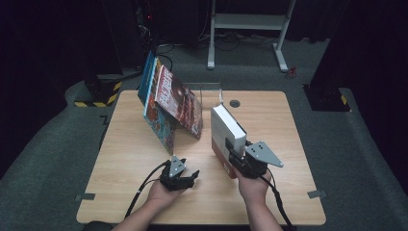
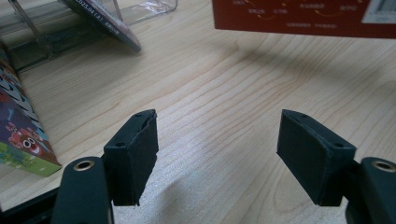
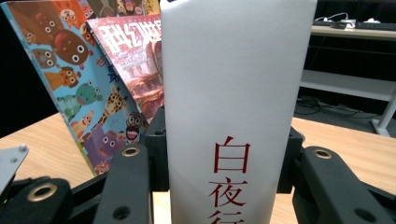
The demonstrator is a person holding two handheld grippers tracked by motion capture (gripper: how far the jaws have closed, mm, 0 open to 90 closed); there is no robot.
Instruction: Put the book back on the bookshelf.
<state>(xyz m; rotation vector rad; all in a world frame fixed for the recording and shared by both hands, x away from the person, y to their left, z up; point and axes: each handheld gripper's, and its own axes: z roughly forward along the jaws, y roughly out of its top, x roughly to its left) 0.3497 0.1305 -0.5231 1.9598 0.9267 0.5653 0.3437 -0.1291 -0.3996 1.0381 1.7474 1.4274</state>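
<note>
My right gripper (image 1: pixel 236 153) is shut on a thick white book (image 1: pixel 227 133), held upright by its spine just over the table; in the right gripper view the white spine with red characters (image 3: pixel 233 102) sits clamped between both black jaws. In the left gripper view the book's red cover edge (image 2: pixel 299 16) hangs at the top. My left gripper (image 1: pixel 185 177) rests low on the table near the front, open, and its pads (image 2: pixel 133 154) have only bare wood between them. Two colourful books (image 1: pixel 171 103) lean in a clear rack (image 1: pixel 204 89) at the table's back left.
The wooden table (image 1: pixel 279 115) has a round cable hole (image 1: pixel 234 103) near its back edge. The cartoon-animal book (image 3: pixel 79 88) stands close to the left of the white book. A white desk frame (image 1: pixel 250 24) stands on the floor behind.
</note>
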